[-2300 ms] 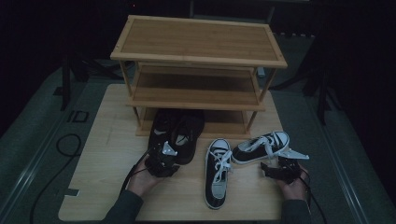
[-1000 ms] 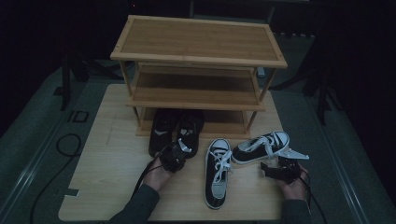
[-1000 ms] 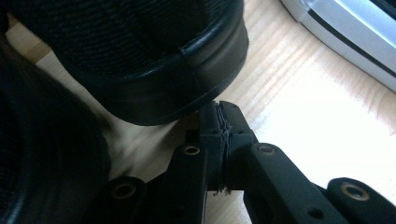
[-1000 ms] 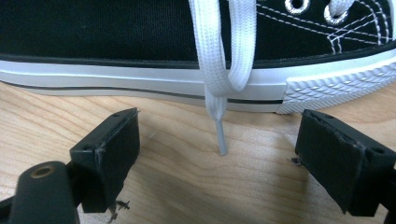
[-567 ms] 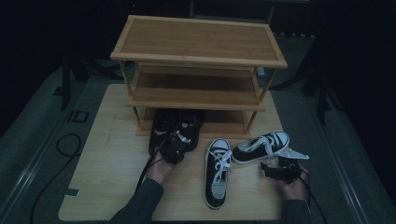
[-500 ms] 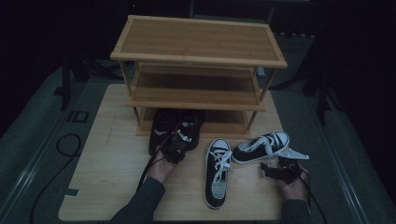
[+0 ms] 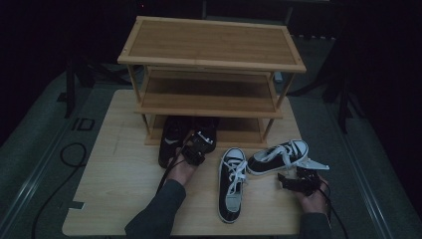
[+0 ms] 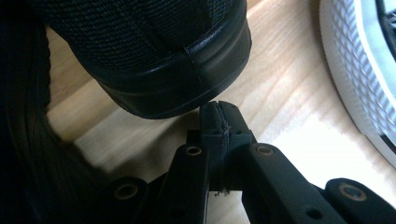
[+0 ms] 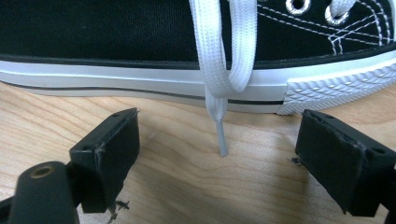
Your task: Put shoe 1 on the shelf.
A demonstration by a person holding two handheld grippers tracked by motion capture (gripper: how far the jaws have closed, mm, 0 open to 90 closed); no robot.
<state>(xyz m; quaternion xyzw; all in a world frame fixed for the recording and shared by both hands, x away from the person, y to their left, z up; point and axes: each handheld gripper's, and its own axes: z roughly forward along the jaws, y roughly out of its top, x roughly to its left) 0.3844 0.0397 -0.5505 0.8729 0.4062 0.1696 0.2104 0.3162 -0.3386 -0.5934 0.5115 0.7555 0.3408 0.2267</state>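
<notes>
A pair of black shoes stands at the foot of the wooden rack (image 7: 211, 45), the left one (image 7: 170, 139) with a white logo, the right one (image 7: 208, 128) reaching under the bottom shelf. My left gripper (image 7: 197, 148) is shut with nothing between its jaws. In the left gripper view its tips (image 8: 219, 112) rest at the black shoe's heel (image 8: 154, 60). Two black-and-white sneakers lie in front: one (image 7: 232, 181) points toward me, the other (image 7: 278, 157) lies crosswise. My right gripper (image 7: 298, 181), (image 9: 224, 158) is open, facing the crosswise sneaker's side (image 9: 140, 37); a white lace (image 9: 219, 74) hangs between the pads.
The rack has three bamboo shelves; its middle shelf (image 7: 209, 97) is bare. Everything stands on a light wooden board (image 7: 119, 174) set on grey floor. A black cable (image 7: 64, 159) loops off the board's left edge. A white sneaker sole (image 8: 364, 70) passes at the right in the left gripper view.
My left hand has moved forward toward the rack, and the black shoes have slid farther under the bottom shelf. The right hand and both sneakers have stayed put.
</notes>
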